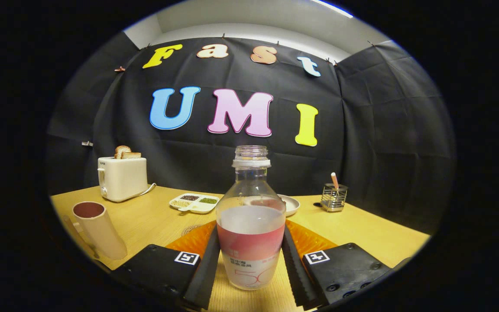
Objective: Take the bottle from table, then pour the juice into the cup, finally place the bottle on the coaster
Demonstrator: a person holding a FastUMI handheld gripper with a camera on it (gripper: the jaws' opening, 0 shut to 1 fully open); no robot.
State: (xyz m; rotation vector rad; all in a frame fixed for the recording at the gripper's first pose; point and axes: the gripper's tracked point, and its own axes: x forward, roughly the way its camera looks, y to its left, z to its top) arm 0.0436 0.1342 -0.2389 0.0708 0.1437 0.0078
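Observation:
A clear, uncapped bottle (250,225) with a pink and white label stands upright between my fingers, holding pale juice to about mid height. My gripper (250,236) is shut on it, with both pads pressed against the label's sides. The bottle's base sits at or just above the wooden table (353,225); I cannot tell which. A cream cup (97,230) with a dark red inside stands to the left of the fingers. Just past the left finger (208,264), a round patterned coaster (190,229) peeks out, mostly hidden.
At the back left, a white toaster (122,177) holds bread slices. Behind the bottle are a divided dish of grains (194,202) and a small plate (290,203). A wire holder (333,197) stands back right.

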